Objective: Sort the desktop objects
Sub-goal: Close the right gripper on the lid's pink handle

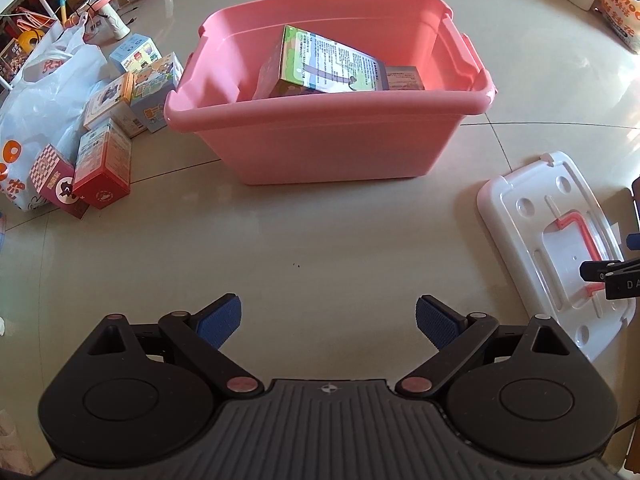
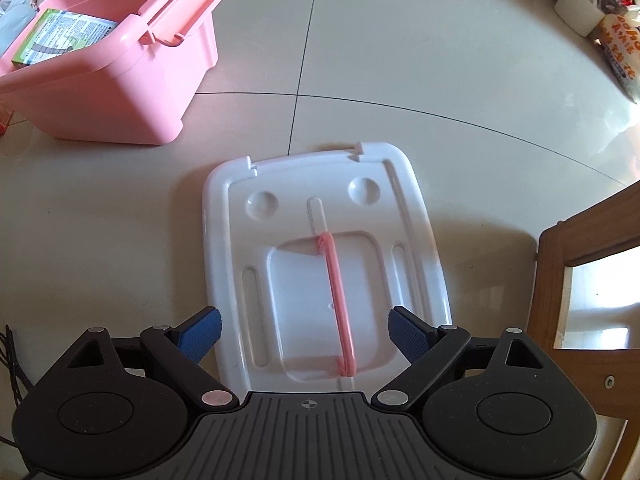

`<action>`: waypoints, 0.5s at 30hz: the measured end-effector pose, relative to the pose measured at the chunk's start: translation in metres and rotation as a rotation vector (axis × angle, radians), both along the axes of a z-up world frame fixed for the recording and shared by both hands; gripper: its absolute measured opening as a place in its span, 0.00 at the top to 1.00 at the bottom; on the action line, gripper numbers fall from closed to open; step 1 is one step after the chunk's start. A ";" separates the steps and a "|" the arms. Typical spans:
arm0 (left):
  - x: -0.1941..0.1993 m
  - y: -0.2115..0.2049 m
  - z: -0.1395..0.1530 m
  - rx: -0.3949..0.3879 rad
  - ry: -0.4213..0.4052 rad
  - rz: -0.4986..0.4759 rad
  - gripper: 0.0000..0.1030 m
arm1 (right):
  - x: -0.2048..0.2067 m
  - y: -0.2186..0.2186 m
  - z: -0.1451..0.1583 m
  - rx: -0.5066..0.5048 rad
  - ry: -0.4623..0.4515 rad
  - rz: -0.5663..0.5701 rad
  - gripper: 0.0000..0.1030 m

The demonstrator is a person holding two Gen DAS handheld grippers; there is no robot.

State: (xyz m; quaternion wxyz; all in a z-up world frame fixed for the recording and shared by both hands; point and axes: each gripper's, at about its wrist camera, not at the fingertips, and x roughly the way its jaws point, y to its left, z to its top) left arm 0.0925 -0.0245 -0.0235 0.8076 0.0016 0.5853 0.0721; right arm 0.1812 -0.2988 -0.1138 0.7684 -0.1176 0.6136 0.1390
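The right gripper (image 2: 304, 334) hangs wide and empty over the lid (image 2: 320, 248), likely to grab its handle (image 2: 338, 304); the left gripper (image 1: 328, 324) is wide too

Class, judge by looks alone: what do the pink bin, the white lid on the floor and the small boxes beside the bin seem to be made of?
Pink bin: moulded plastic, smooth and slightly glossy, with a rolled rim.
White lid: glossy plastic, with pressed-in dimples and a pink handle.
Small boxes: probably printed cardboard, with sharp folded edges.
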 end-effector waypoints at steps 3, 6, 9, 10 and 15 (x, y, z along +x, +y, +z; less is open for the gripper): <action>0.001 -0.001 -0.003 -0.002 0.009 -0.007 0.06 | 0.002 -0.001 -0.004 -0.010 0.003 0.006 0.15; 0.001 -0.003 -0.006 0.000 0.015 -0.013 0.06 | 0.006 -0.001 -0.010 -0.022 0.008 0.013 0.18; 0.001 -0.003 -0.008 0.002 0.015 -0.019 0.06 | 0.010 -0.001 -0.017 -0.042 0.014 0.026 0.21; 0.001 -0.003 -0.008 0.005 0.015 -0.021 0.06 | 0.012 -0.002 -0.020 -0.048 0.015 0.027 0.22; 0.002 -0.002 -0.011 -0.021 0.019 -0.028 0.06 | 0.018 -0.004 -0.033 -0.042 0.034 0.027 0.24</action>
